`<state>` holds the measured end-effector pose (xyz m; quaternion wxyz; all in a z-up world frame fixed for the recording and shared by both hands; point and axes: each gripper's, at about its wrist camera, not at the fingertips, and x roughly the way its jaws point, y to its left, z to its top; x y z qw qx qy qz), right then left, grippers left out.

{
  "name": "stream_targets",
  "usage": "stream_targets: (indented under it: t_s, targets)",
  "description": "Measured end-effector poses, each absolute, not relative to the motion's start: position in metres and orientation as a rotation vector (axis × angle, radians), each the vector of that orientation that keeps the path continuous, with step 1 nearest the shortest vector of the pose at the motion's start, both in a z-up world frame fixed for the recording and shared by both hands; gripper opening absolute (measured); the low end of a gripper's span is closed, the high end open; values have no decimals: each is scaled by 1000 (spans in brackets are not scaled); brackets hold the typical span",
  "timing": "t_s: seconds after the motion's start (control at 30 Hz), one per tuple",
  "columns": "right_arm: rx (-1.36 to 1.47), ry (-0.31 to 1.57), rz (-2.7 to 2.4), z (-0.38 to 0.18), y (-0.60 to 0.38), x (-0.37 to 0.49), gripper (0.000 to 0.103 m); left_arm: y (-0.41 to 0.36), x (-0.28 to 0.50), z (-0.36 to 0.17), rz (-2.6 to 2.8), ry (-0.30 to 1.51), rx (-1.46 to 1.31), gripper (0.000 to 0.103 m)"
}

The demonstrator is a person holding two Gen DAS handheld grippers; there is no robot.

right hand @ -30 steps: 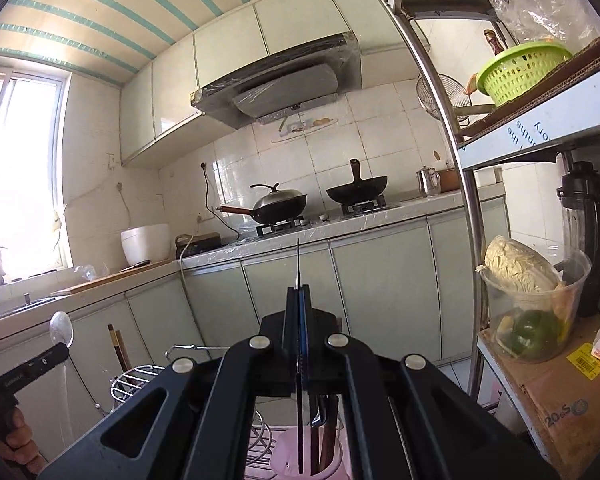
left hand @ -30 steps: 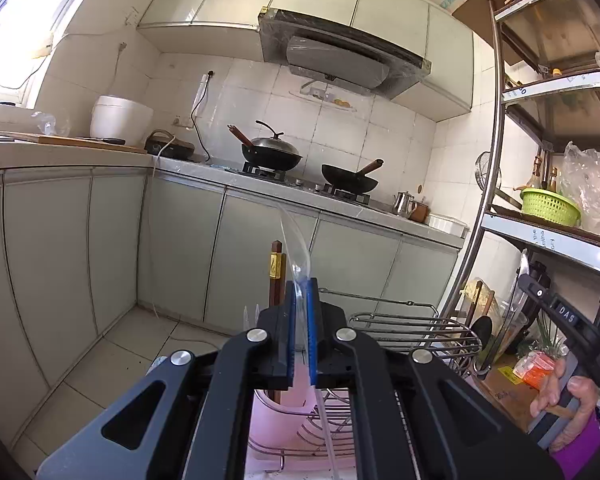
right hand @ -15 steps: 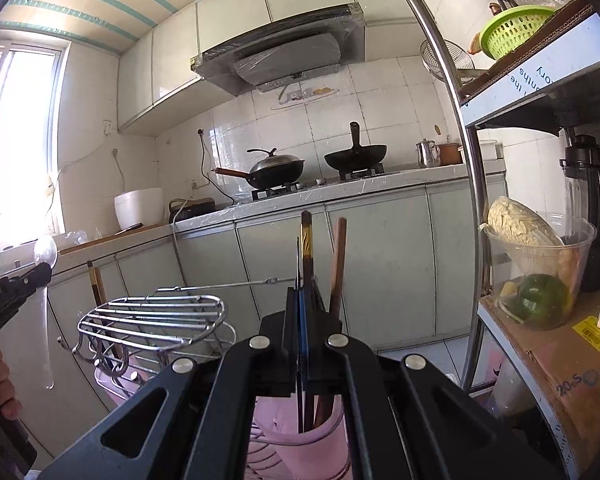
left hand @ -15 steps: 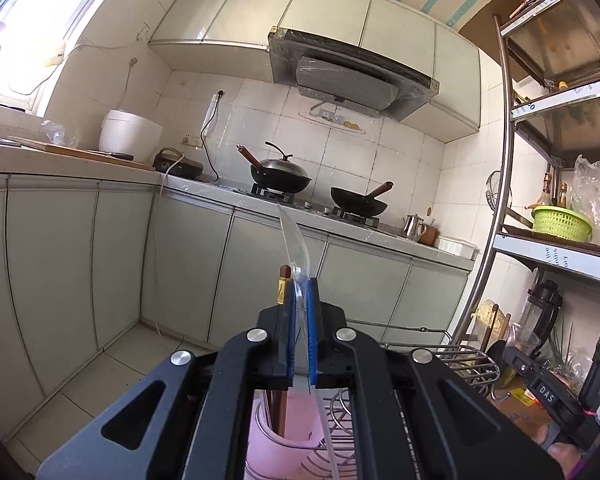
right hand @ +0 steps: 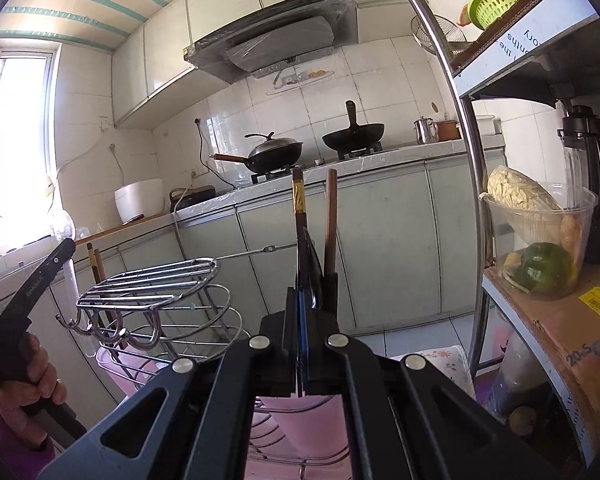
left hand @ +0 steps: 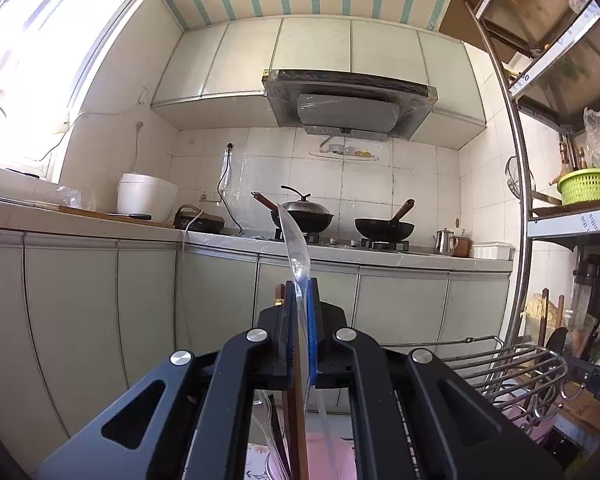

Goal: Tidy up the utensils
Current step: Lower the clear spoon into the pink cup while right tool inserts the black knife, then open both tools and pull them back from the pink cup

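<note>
Here the left gripper [left hand: 300,312] has its jaws pressed together on a clear plastic spoon [left hand: 296,236], whose bowl rises toward 12 o'clock above the fingertips. The right gripper [right hand: 306,308] has its jaws pinched on a thin dark utensil [right hand: 312,268]; what kind, I cannot tell. Behind it stand two brown chopsticks [right hand: 331,220] in a pink cup [right hand: 304,420]. At 9 o'clock sits a wire rack [right hand: 152,276].

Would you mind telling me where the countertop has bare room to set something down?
The countertop looks bare between the open wok and the steel kettle. It is crowded from the rice cooker to the lidded wok.
</note>
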<state>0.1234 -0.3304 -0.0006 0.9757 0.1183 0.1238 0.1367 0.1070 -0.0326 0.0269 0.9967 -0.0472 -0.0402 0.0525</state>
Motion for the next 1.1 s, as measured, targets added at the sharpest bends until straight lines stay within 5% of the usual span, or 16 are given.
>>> stream_targets:
  t_s: [0.5, 1.1]
  targets:
    - [252, 284, 292, -14, -329, 129, 1, -45, 119, 6, 181, -146, 3, 4]
    - [254, 341, 284, -26, -330, 126, 1, -42, 101, -33, 109, 41, 0, 4]
